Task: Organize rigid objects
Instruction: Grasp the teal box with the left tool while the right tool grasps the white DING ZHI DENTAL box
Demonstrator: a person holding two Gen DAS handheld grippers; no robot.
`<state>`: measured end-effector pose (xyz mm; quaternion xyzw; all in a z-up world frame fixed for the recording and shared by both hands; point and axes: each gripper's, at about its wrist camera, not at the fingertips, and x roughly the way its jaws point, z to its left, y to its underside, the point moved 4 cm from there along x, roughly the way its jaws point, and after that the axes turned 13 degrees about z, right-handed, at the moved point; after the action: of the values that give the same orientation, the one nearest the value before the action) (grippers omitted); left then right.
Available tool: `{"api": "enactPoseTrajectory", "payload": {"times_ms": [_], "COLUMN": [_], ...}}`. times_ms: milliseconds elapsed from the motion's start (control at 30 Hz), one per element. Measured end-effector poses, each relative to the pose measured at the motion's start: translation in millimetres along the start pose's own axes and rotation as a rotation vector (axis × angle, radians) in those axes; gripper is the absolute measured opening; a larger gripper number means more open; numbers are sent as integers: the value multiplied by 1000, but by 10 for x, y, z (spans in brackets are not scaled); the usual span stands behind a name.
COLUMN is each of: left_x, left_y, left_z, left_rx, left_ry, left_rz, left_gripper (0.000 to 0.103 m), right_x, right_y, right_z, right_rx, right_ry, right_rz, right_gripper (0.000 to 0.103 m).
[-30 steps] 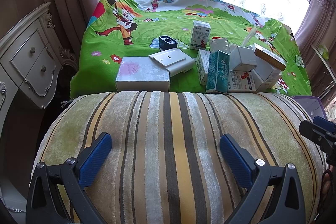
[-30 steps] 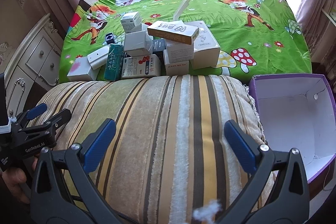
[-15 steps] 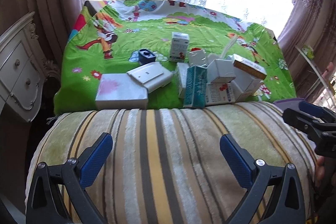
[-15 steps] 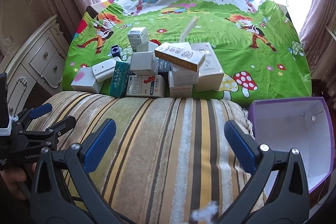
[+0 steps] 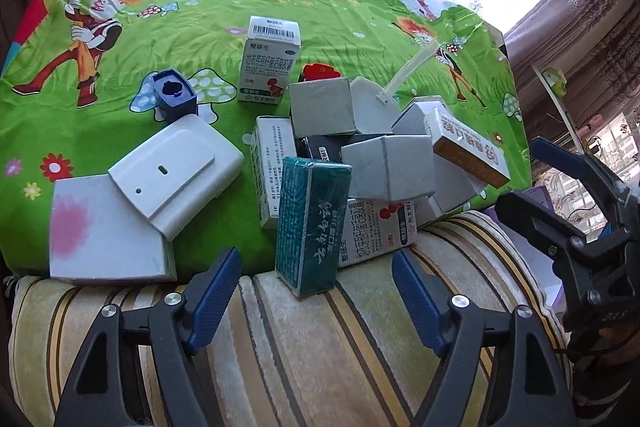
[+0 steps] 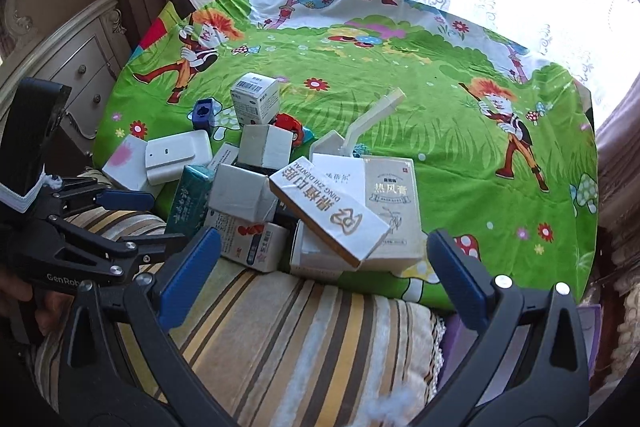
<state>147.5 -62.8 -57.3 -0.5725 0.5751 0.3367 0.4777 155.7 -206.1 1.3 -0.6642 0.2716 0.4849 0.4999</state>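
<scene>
A heap of small cartons lies at the near edge of a table with a green cartoon cloth (image 5: 340, 27). A dark teal box (image 5: 310, 223) stands upright right in front of my left gripper (image 5: 316, 291), which is open and empty above a striped cushion (image 5: 300, 347). A white-and-gold box (image 6: 330, 215) lies tilted on top of the heap, just ahead of my right gripper (image 6: 320, 275), open and empty. A flat white device (image 5: 176, 167) rests on a white box with a pink blot (image 5: 104, 231).
A small blue holder (image 5: 174, 95) and an upright white medicine box (image 5: 270, 63) stand behind the heap. A purple box edge (image 6: 460, 331) shows at the cushion's right. A cream dresser (image 6: 68, 63) stands left of the table. Curtains and a bright window are behind.
Both grippers have moved forward over the cushion toward the heap, which now looks much closer. Both stay open. The purple box has slid almost out of the right wrist view.
</scene>
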Motion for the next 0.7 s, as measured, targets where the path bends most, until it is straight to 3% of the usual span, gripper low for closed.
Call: {"api": "enactPoseTrajectory", "payload": {"times_ms": [133, 200, 400, 500, 700], "left_x": [109, 129, 189, 155, 57], "left_y": [-101, -124, -180, -165, -75], "left_z": [51, 69, 102, 104, 174], "left_rx": [-15, -18, -34, -38, -65], "left_ry": [0, 8, 42, 54, 65], "left_rz": [26, 35, 48, 35, 3], "left_gripper": [75, 69, 48, 39, 39], "right_x": [134, 185, 325, 366, 337], "right_y": [-109, -143, -181, -173, -134], "right_z": [-52, -58, -61, -47, -10], "right_rx": [-26, -39, -61, -68, -77], "right_ry": [-15, -18, -57, -76, -97], "right_rz": [12, 18, 58, 72, 59], "right_gripper": [102, 95, 69, 49, 48]}}
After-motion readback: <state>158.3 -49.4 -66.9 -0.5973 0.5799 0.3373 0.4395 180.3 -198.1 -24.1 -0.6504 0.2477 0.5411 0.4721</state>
